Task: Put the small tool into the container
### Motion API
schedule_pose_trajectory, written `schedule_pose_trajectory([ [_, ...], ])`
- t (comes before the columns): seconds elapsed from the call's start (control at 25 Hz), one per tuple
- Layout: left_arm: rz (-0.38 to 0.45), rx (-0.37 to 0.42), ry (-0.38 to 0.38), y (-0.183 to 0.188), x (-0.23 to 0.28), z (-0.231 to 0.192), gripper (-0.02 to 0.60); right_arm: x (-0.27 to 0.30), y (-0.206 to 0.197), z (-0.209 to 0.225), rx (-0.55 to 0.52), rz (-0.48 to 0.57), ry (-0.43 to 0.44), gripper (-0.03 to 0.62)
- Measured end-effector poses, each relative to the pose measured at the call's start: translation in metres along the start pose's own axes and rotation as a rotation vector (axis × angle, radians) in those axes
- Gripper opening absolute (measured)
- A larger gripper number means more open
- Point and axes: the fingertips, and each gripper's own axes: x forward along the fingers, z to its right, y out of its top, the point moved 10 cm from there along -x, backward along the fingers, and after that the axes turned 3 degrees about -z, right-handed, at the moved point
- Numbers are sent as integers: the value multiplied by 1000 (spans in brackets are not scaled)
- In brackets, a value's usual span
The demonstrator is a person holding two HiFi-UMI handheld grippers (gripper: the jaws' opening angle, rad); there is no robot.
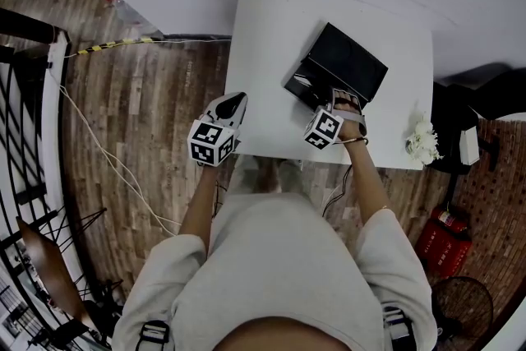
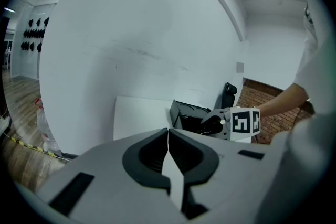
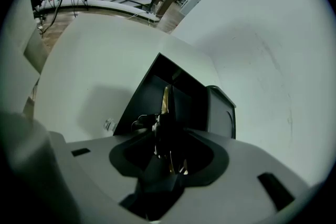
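Holds the right gripper (image 1: 340, 102) at the 6 o'clock rim of the open black container (image 1: 346, 62) on the white table (image 1: 271, 37), jaws spread partway. Keeps the small tool (image 3: 166, 104), thin and gold-edged, upright in the gap, above the container's opening. Holds the left gripper (image 1: 237, 99) off toward 9 o'clock by the table's near edge, jaws pressed together on nothing. Cannot make out the tool's lower end in the dark between the pads, nor the container's dim inside; from the head view, tool hidden under gripper and hand.
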Motion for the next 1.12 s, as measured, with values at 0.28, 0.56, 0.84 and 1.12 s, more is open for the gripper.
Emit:
schedule_pose_trajectory([
  [0.28, 0, 1, -2, 1, 1, 2, 11, 5, -9, 7, -33, 37, 119, 230],
  [0.56, 6, 0, 0, 2, 2, 5, 11, -1, -12, 9, 5, 57, 138, 249],
  [0.84, 0, 13, -11, 5, 5, 10, 11, -16, -12, 6, 33, 85, 108, 198],
  [1.12, 0, 27, -31, 7, 12, 20, 11, -33, -20, 4, 76, 125, 78, 121],
])
